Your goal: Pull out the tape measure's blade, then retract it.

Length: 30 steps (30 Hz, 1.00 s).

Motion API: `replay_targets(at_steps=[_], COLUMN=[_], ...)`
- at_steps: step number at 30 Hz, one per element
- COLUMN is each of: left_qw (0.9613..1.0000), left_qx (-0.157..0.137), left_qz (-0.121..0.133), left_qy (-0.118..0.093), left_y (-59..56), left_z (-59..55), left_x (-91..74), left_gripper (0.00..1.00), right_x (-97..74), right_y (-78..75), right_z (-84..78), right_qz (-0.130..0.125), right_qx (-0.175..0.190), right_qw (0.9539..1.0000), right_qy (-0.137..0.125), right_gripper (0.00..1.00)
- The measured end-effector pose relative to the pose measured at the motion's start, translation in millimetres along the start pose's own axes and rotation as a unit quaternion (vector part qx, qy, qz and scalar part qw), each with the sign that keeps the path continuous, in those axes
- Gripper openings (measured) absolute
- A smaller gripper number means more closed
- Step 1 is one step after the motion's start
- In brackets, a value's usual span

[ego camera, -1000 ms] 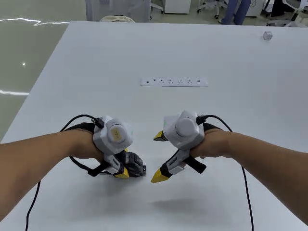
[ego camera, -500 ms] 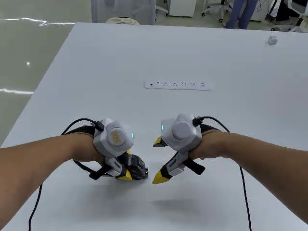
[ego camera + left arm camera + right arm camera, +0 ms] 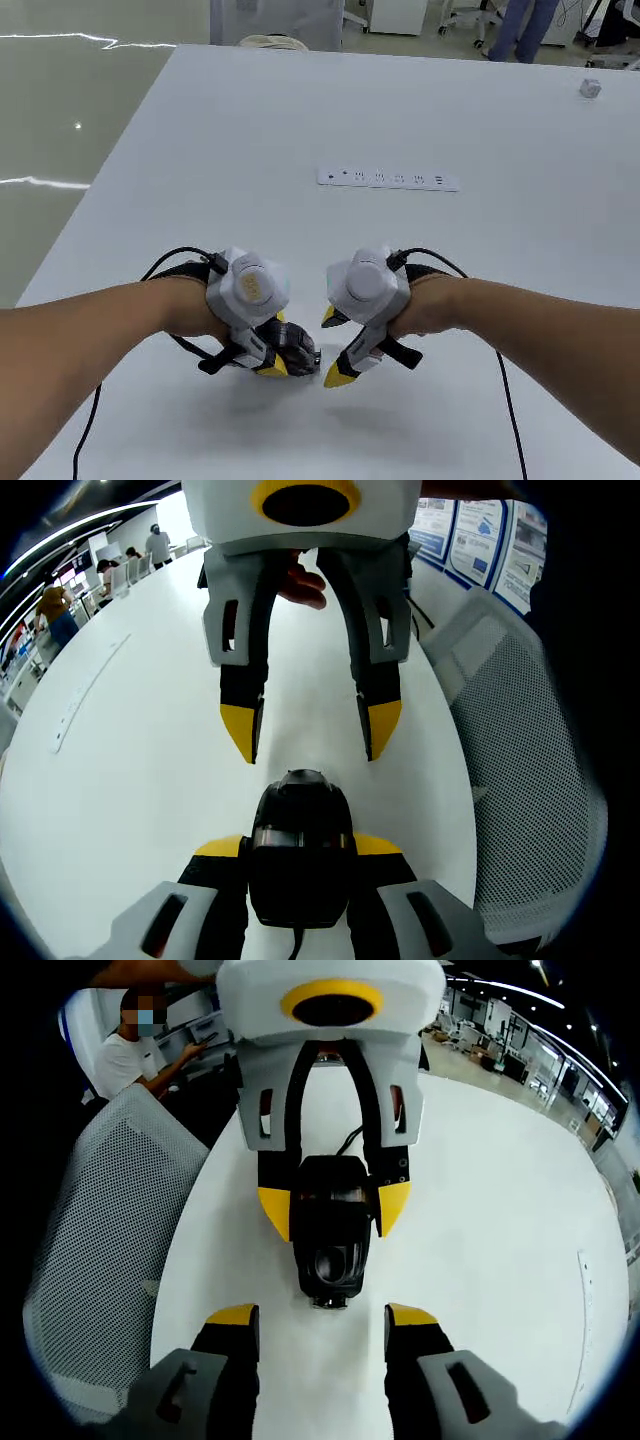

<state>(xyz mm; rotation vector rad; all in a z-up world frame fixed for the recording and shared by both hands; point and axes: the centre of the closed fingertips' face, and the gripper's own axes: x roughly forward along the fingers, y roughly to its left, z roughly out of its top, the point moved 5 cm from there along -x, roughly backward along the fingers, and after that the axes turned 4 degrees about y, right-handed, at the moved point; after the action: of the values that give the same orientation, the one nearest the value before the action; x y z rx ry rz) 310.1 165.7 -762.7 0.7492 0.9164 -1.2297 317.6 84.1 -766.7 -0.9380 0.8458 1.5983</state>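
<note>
My left gripper is shut on a black tape measure, held just above the white table. In the left gripper view the case sits clamped between the yellow fingertips. My right gripper faces it, open, its yellow tips just short of the case's front end. In the right gripper view the tape measure points at my open right gripper, with its nose almost level with the fingertips. No blade is drawn out.
A white power strip lies mid-table, and a small grey object sits at the far right. A mesh chair stands by the near table edge, with a person behind it. Cables trail from both grippers.
The two grippers have closed in on each other; the right gripper's open tips now sit right at the tape measure's front. The left gripper still holds the case.
</note>
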Motion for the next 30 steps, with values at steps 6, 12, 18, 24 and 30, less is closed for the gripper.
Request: replay_targets(at_steps=[6,12,18,24,30], left_qw=[1.0000,1.0000,1.0000,0.9999,0.9999], left_qx=[-0.004,-0.006,-0.007,-0.011,-0.016], left_qz=[-0.002,-0.003,-0.003,-0.003,-0.001], left_qy=[-0.001,-0.001,-0.002,-0.003,-0.005], left_y=[1.6,1.1,0.9,0.7,0.6], left_z=[-0.1,0.2,0.1,0.2,-0.2], left_x=[0.2,0.5,0.7,0.2,-0.3], left_gripper=[0.35,0.35,0.35,0.35,0.35], right_x=[14.1,20.2,24.2,27.3,28.9], right_y=[-1.0,-1.1,-2.2,-2.8,-5.4], right_z=[-6.5,-3.8,-0.6,-1.3,-0.3], right_qz=[0.004,0.003,-0.002,-0.013,-0.010], right_qx=[0.001,-0.002,-0.009,-0.019,0.002], right_qw=[0.9997,0.9994,0.9994,0.9986,0.9983], right_qy=[0.024,0.033,0.034,0.048,0.058], right_gripper=[0.41,0.37,0.29,0.21,0.16])
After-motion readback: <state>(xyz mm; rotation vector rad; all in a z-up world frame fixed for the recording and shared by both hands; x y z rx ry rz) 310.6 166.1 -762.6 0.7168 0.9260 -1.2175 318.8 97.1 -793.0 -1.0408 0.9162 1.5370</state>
